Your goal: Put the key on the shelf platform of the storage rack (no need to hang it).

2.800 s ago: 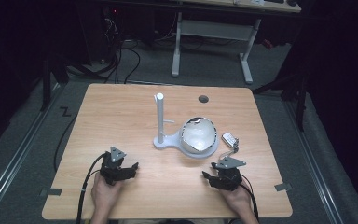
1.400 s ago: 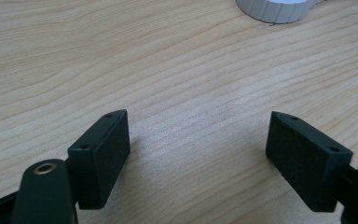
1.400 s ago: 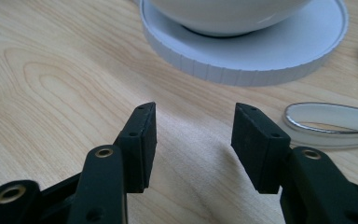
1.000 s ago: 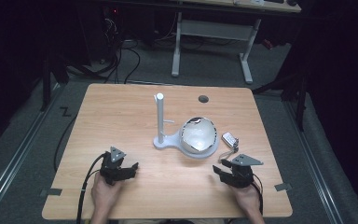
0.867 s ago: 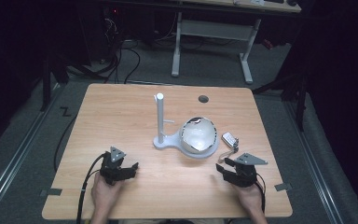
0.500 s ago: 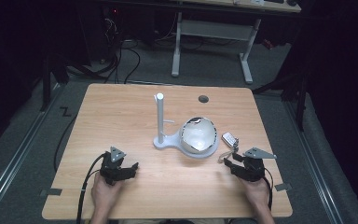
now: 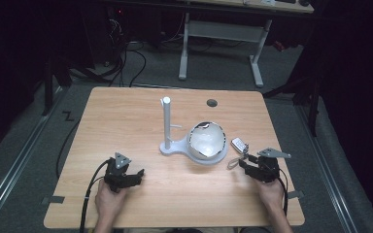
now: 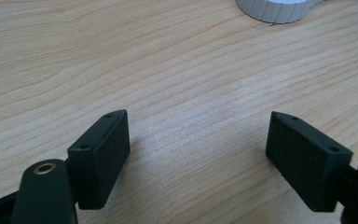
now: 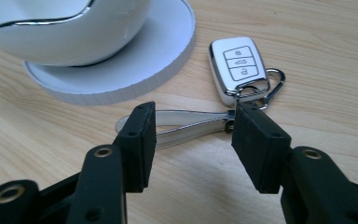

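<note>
**Silver-white key fob with grey strap, right gripper aligned on the strap**

Glossy white plastic forms the body of the car key fob (image 9: 237, 67), a rounded rectangle with a chrome-coloured border and three outlined buttons stacked along its face. A metal carabiner clip (image 9: 272, 86) hangs at its near end and joins a flat, smooth grey strap loop (image 9: 186, 123) that lies on the table. In the high view the fob (image 7: 239, 144) lies just right of the round white base, with the strap trailing toward the person.

Table (image 7: 126, 121): light wood-grain laminate, matte, rectangular with rounded corners, with a dark round grommet (image 7: 211, 103) near the far edge.

Stand (image 7: 167, 127): a white upright post on a flat, matte white base whose edge is finely ribbed. A white bowl (image 7: 207, 141) with a wavy metallic rim sits on the wide round part of the base; its surface is glossy.

Right gripper (image 9: 193, 128): black, with rectangular foam-textured pads (image 9: 254, 144). Its jaws have just been opening and stand spread, one on each side of the strap, not pressing on it. In the high view this gripper (image 7: 243, 164) sits just near-right of the fob.

Left gripper (image 8: 198, 149): jaws spread wide over bare wood, nothing between them. In the high view it (image 7: 135, 175) rests at the near left, well apart from the fob.
</note>
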The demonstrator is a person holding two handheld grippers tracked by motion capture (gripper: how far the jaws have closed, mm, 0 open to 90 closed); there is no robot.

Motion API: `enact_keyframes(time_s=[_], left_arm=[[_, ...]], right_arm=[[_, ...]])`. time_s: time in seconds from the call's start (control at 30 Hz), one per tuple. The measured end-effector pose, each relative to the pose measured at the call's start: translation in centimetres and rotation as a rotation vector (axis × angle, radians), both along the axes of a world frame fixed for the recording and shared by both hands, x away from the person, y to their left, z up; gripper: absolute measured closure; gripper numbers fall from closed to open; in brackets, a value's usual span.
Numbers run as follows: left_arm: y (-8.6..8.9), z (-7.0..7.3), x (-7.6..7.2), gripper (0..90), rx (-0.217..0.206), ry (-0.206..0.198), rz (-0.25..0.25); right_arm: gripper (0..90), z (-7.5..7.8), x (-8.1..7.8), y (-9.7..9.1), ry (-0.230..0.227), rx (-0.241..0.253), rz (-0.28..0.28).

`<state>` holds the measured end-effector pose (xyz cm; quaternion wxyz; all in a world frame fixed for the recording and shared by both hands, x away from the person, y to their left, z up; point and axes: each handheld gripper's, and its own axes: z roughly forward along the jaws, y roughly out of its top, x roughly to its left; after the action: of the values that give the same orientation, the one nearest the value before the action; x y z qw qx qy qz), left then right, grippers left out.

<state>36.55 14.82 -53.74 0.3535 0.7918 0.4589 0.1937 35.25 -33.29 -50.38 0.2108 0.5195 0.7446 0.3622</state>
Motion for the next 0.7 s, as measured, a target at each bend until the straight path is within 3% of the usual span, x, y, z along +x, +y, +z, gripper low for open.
enact_keyframes(time_s=[0.27,0.63,0.7], left_arm=[[0.0,0.0,0.0,22.1,0.0,0.0,0.0],[0.0,0.0,0.0,21.9,0.001,0.0,0.0],[0.0,0.0,0.0,21.9,0.001,0.0,0.0]], right_arm=[[47.7,0.4,1.6,-0.4,0.004,-0.034,-0.026],[47.0,0.9,3.5,-0.6,-0.009,-0.029,-0.044],[46.2,0.9,4.0,-0.7,0.016,-0.031,-0.05]])
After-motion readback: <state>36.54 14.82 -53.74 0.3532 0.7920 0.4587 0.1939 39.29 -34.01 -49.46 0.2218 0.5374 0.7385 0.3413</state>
